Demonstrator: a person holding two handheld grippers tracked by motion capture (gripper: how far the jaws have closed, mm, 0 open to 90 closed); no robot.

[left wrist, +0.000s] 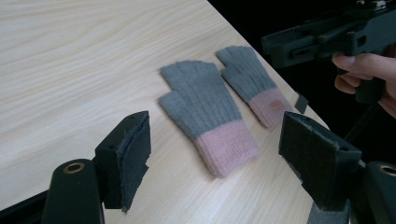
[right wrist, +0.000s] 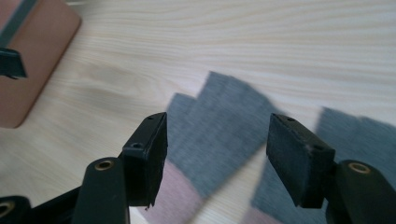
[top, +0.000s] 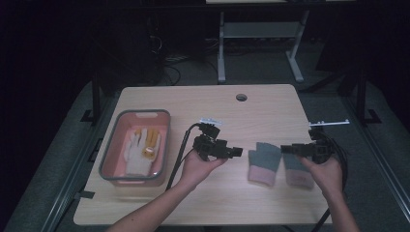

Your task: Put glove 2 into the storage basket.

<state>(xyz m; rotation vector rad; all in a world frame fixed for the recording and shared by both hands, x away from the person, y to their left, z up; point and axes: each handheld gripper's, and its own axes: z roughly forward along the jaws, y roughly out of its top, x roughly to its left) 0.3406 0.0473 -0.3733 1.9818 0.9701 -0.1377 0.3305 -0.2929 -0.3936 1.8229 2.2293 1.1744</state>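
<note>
Two grey fingerless gloves with pink cuffs lie flat side by side on the wooden table (top: 203,203), right of centre. The left-hand glove (top: 263,162) (left wrist: 205,107) (right wrist: 219,126) is fully in sight. Partly under my right hand lies the other glove (top: 294,173) (left wrist: 247,77) (right wrist: 359,140). My left gripper (top: 237,152) (left wrist: 219,158) is open and points at the gloves from their left, a little short of them. My right gripper (top: 285,149) (right wrist: 219,154) hovers open over the gap between the gloves, nothing between its pads.
A pink tray with a grey rim (top: 138,112) (right wrist: 32,60) sits at the table's left and holds a white work glove with yellow patches (top: 138,150). A cable hole (top: 241,97) is near the far edge. Desk legs stand on the floor behind.
</note>
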